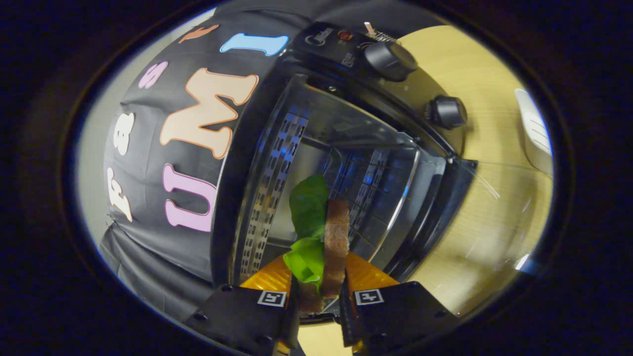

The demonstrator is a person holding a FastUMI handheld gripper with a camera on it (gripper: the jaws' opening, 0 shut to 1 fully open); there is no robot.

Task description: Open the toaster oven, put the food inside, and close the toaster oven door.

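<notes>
My gripper (319, 282) is shut on the food (321, 232), a brown slab with a green leaf along its left side, standing on edge between my fingers. The black toaster oven (346, 148) fills the space just ahead, seen tilted because the gripper is rolled. Its glass door (445, 207) hangs open toward the wooden table (494, 217). The front end of the food reaches into the mouth of the oven cavity (321, 163), which has perforated metal walls and a wire rack at the back. Two black knobs (390, 59) sit on the oven's control panel.
A white object (536, 131) lies on the table beyond the oven's control side. The black booth cloth (173, 148) hangs behind and beside the oven. Open tabletop lies past the lowered door.
</notes>
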